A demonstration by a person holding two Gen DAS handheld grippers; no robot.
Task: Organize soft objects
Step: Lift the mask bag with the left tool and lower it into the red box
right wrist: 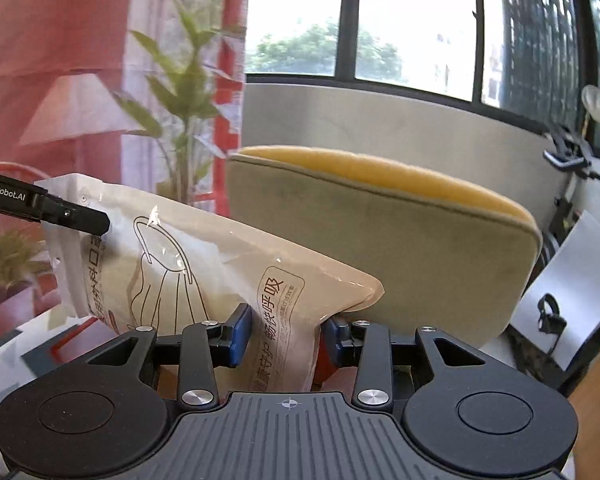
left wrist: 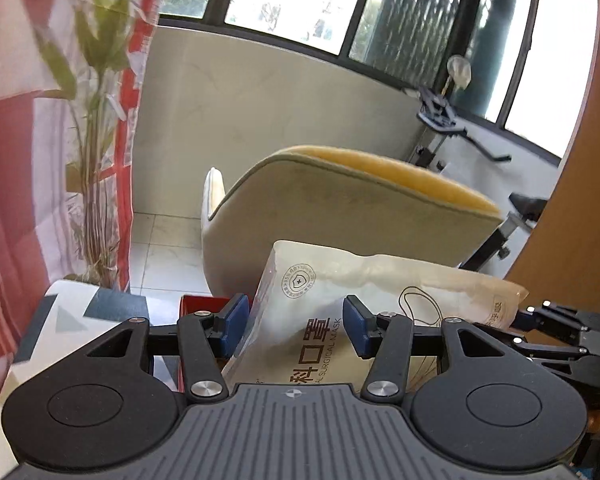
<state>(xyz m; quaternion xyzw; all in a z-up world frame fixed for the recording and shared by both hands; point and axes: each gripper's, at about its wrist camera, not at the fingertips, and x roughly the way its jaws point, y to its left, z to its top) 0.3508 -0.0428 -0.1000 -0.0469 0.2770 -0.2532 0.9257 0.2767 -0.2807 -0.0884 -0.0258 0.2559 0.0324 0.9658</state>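
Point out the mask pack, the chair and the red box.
mask pack (right wrist: 228, 264), right wrist view, middle of its printed face
chair (left wrist: 340, 216), left wrist view, grey outer backrest
red box (left wrist: 204, 303), left wrist view, far rim

Patterned tabletop, red box resting on it

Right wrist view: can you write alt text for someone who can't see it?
A hand-held gripper pinches one end of a beige surgical mask pack, held up in the air, while a second hand-held gripper holds its far end at left. Behind are a beige armchair, a leafy plant and large windows.
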